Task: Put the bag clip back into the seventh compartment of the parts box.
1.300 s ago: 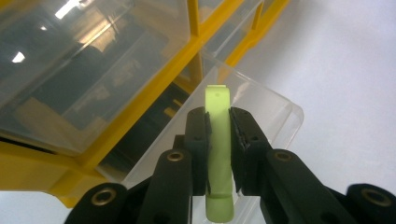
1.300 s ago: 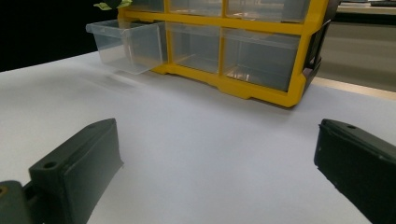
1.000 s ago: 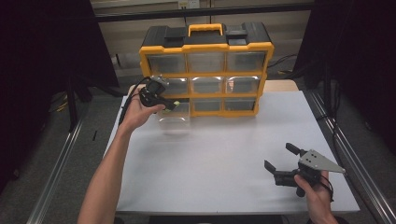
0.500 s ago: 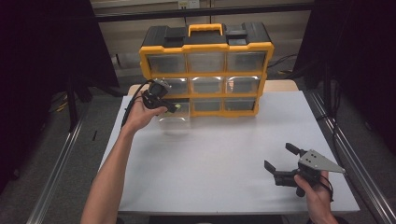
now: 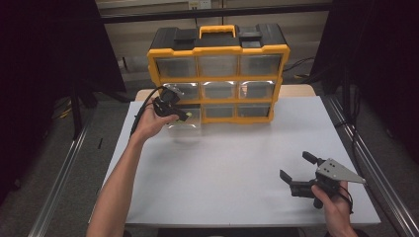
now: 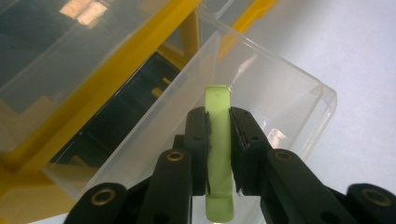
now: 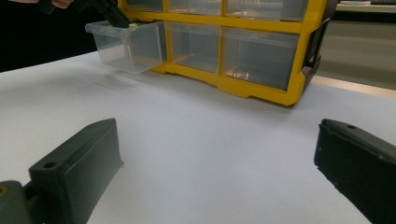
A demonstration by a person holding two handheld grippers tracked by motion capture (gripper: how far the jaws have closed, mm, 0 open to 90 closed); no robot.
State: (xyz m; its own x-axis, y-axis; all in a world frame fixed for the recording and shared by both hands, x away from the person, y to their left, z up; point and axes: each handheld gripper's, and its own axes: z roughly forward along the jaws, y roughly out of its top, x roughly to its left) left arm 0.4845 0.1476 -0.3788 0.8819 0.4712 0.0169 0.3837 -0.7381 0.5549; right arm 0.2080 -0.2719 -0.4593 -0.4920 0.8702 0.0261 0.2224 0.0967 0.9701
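A yellow organizer [image 5: 217,74] with clear drawers stands at the back of the white table. Its bottom-left drawer [image 5: 185,126] is pulled out over the table. My left gripper [image 5: 180,114] hovers over that drawer's rim, shut on a flat light-green piece [image 6: 218,140] held upright between the pads [image 6: 198,135]. Below the piece is the clear drawer [image 6: 280,102], and nothing can be seen in it. My right gripper [image 5: 296,168] rests near the table's front right, open, with nothing between its jaws [image 7: 215,158].
The right gripper view shows the white table [image 7: 196,121] running up to the organizer [image 7: 261,88], with the pulled-out drawer [image 7: 128,44] and the left gripper [image 7: 112,14] at far left. Metal rails [image 5: 365,163] run along both table sides.
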